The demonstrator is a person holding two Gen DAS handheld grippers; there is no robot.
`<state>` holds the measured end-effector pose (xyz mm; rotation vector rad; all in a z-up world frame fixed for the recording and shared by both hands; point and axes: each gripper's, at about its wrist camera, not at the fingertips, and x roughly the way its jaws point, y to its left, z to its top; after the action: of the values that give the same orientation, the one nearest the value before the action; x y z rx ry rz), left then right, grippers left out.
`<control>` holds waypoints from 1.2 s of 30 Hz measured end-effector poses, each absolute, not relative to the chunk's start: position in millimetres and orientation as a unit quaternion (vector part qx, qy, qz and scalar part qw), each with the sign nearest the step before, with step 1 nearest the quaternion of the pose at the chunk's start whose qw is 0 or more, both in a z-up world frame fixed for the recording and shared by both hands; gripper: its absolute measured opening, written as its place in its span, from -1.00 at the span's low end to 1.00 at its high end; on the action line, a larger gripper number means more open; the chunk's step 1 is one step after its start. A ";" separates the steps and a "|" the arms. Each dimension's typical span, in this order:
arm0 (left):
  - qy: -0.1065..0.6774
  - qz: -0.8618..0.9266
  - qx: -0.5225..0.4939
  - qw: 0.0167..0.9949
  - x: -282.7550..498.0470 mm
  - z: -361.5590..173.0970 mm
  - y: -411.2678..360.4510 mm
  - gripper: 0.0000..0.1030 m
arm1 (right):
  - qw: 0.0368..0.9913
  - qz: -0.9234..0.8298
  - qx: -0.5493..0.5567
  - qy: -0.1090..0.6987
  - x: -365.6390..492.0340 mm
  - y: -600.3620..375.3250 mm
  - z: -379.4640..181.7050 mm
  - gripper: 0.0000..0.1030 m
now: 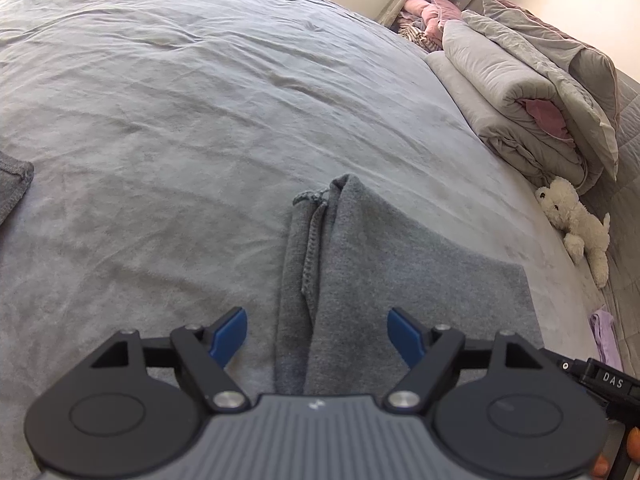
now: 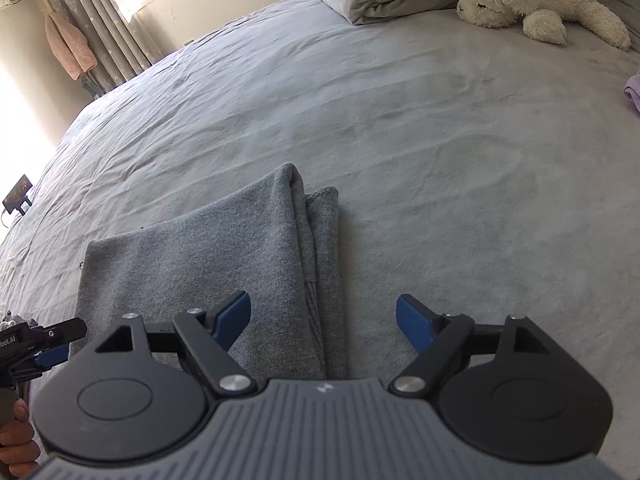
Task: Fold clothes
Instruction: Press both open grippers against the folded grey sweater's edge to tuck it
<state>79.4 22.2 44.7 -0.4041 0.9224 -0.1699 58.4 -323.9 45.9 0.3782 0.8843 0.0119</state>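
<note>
Nearest the left wrist camera, the left gripper hangs over the folded grey garment with its blue pads spread wide; nothing is pinched between them, and the cloth's bunched, stitched edge runs up the gap. The right gripper stands likewise apart and empty, its left pad over the garment and its right pad over bare sheet. The garment's doubled fold lies between the pads here too, ending in a rounded peak farther up the bed.

The garment lies flat on the grey bed sheet, close to the near edge of the bed, its far edge straight and its far corner square in the left view. From the right wrist camera, the other gripper's black tip and a hand show at the lower left border, just beside the garment's near left corner.

Beyond the garment the sheet is open and only lightly creased across the whole middle of the bed. At the far left border of the left view, another piece of grey cloth lies well apart from the garment.

To the right, a small lilac cloth rests near the bed's side. Farther on, a white plush toy lies on the sheet just beside a folded grey quilt with pillows stacked against it. Past the far edge, patterned curtains hang by a bright window, with a pink garment hanging beside them.
</note>
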 end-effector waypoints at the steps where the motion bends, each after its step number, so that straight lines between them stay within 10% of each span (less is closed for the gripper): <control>1: 0.441 -0.081 -0.194 0.872 79.8 44.5 22.5 0.53 | 0.886 0.006 0.184 0.425 58.6 -324.4 45.5 0.61; 28: 0.412 -0.113 -0.150 0.892 88.6 37.1 -4.0 0.69 | 0.897 0.040 0.171 0.406 77.4 -314.8 31.3 0.91; 36: 0.405 -0.115 -0.156 0.894 90.9 36.9 -5.4 0.31 | 0.898 0.060 0.181 0.396 80.6 -309.8 31.6 0.35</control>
<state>90.9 -5.4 36.9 -0.3232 0.8395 -0.2386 80.6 -309.8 31.6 0.3740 0.8206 0.1246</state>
